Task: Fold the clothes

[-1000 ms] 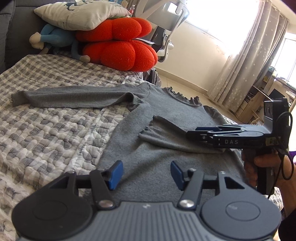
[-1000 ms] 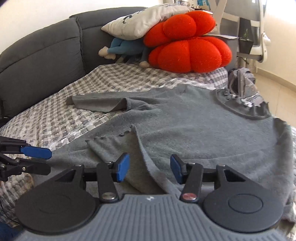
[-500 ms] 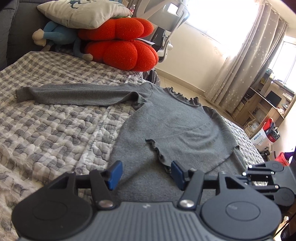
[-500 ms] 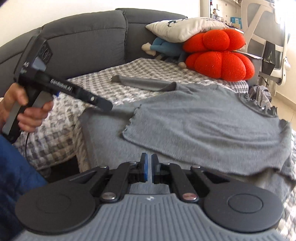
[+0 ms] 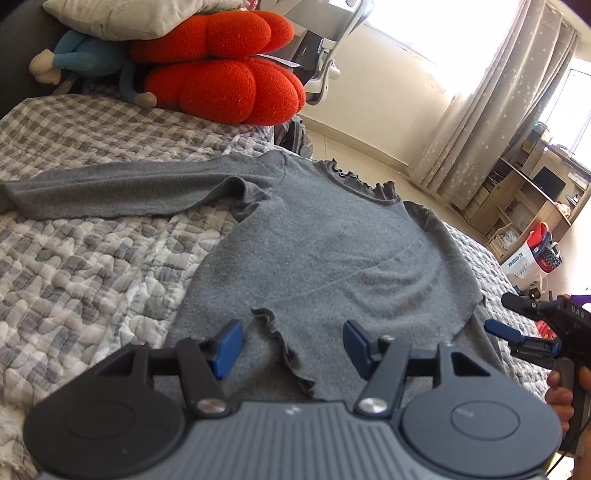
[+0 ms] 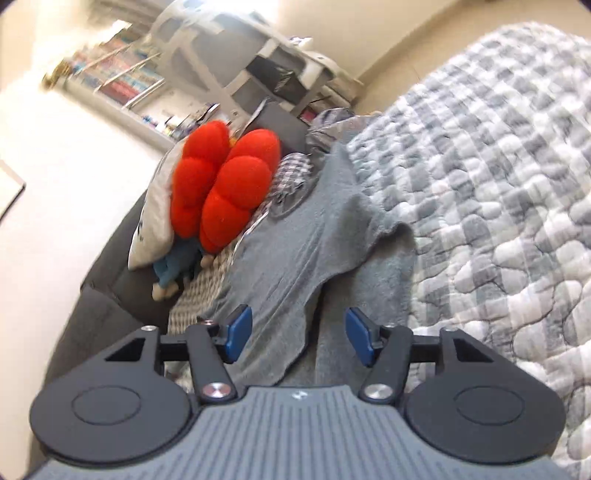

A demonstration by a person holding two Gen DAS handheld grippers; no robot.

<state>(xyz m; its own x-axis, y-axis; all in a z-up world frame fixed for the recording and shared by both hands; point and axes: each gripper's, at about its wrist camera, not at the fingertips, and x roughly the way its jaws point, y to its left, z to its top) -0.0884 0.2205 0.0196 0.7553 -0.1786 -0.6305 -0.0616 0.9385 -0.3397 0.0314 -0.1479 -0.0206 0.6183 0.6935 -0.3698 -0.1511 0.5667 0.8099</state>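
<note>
The grey-and-white checked quilted bedspread (image 5: 85, 258) covers the bed and carries the task item. The grey long-sleeved knit top with a frilled collar (image 5: 332, 251) lies flat on it, collar toward the far end; one sleeve extends straight out to the left in the left wrist view, the other sleeve is folded across the body, its ruffled cuff (image 5: 280, 343) lying near the hem. Two red segmented plush cushions (image 5: 221, 74) are stacked at the head of the bed, under a pale pillow (image 5: 122, 14) and beside a blue stuffed toy (image 5: 88, 55).

Left gripper (image 5: 291, 347): jaws spread, nothing pinched; the ruffled cuff lies below, between the blue pads, with no pad pressing on it.

Right gripper (image 6: 297, 338): jaws have just been opening and stand spread; nothing is gripped. Grey fabric lies below the gap. The right wrist view is strongly rolled and blurred. In the left wrist view this gripper appears at the right edge, held by a hand (image 5: 561, 391), off the right side of the top
</note>
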